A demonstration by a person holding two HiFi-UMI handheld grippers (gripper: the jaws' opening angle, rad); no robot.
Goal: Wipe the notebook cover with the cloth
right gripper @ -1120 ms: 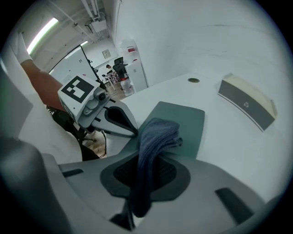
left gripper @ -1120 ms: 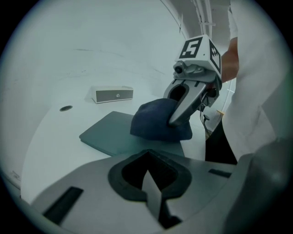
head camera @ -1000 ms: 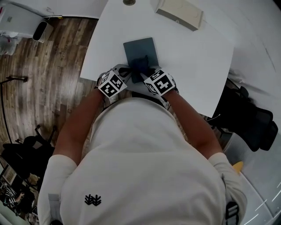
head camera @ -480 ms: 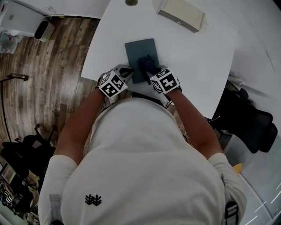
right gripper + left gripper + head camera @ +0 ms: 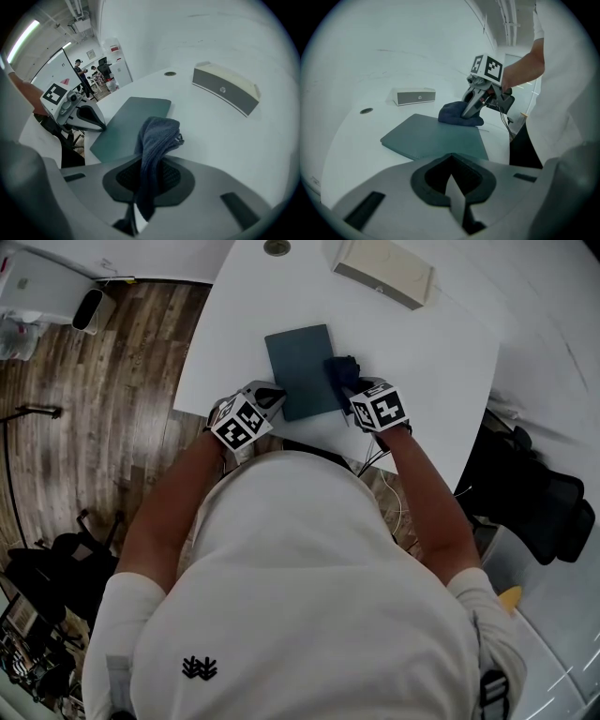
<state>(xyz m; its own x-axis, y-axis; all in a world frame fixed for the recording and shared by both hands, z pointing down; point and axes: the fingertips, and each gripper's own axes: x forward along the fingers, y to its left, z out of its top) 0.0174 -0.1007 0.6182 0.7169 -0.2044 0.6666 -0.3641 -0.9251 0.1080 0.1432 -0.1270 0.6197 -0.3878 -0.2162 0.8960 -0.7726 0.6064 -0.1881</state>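
Observation:
A dark teal notebook lies flat on the white table, near its front edge. My right gripper is shut on a dark blue cloth, which rests at the notebook's right edge. In the right gripper view the cloth hangs out from between the jaws of my right gripper, beside the notebook. My left gripper is shut with its tip at the notebook's near left edge. The left gripper view shows the left gripper, the notebook, the cloth and the right gripper.
A beige box lies at the table's far side, and a round cable hole is at the far edge. Wood floor lies to the left and a dark chair to the right. My body stands at the table's front edge.
My right gripper has dragged the cloth to the right, from the notebook's near middle to its right edge. The left gripper has stayed in place.

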